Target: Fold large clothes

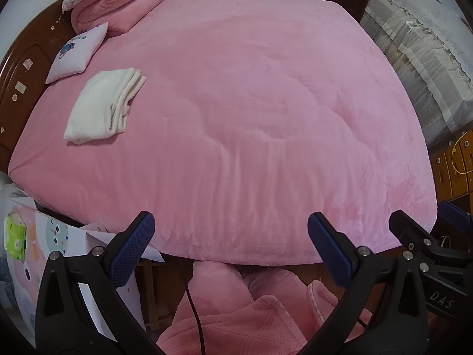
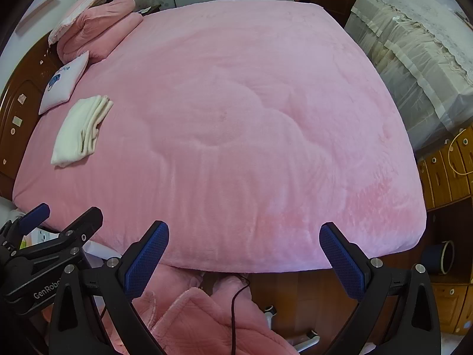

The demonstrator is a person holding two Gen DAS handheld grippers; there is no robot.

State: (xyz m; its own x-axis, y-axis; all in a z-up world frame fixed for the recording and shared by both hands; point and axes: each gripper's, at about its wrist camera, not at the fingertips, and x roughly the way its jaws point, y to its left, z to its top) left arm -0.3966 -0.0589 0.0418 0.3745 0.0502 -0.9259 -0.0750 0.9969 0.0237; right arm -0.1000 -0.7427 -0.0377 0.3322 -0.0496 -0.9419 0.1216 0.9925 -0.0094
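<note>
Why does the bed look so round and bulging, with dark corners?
Left wrist view: the fisheye lens bows the pink fleece bedspread outward and blackens the corners; light is soft, without glare. Right wrist view: same bulge, and the folded white towel stays sharp, casting only a faint shadow.

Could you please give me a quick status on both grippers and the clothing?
Left gripper open, empty; right gripper open, empty. Both short of the pink bed. Folded white garment lies far left, by small pillow. Nothing between.
</note>
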